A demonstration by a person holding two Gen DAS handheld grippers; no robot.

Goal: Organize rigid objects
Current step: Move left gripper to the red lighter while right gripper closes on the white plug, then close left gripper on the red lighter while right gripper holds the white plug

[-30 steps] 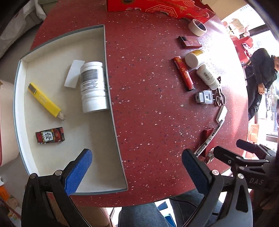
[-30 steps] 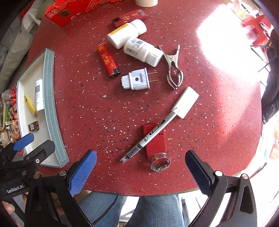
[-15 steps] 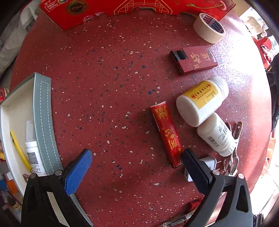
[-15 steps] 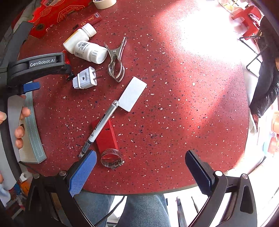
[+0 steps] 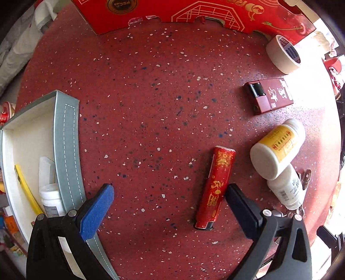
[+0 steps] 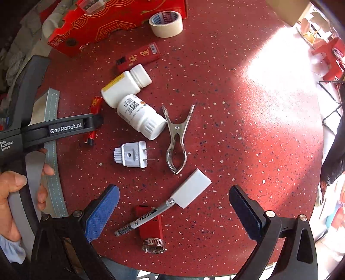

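Note:
My left gripper (image 5: pixel 170 193) is open low over the red table, straddling a red lighter (image 5: pixel 215 187) that lies just inside its right finger. A yellow-labelled bottle (image 5: pixel 278 148) and a white bottle (image 5: pixel 286 189) lie further right. The grey-rimmed tray (image 5: pixel 66 150) at the left holds a yellow knife (image 5: pixel 25 189) and a white bottle (image 5: pixel 50 198). My right gripper (image 6: pixel 172 191) is open above a white card (image 6: pixel 192 188), a marker pen (image 6: pixel 144 217), a small red box (image 6: pixel 151 224) and a hose clamp (image 6: pixel 154 244).
A white plug (image 6: pixel 132 155) and a metal clip (image 6: pixel 177 142) lie mid-table. A dark red box (image 5: pixel 269 94), a tape roll (image 5: pixel 282 53) and a red carton (image 5: pixel 194 15) sit at the back. A hand (image 6: pixel 13 187) holds the left gripper near the tray.
My left gripper has swung from above the tray rightward across the table and come down around the red lighter. The right gripper has shifted slightly and stays open.

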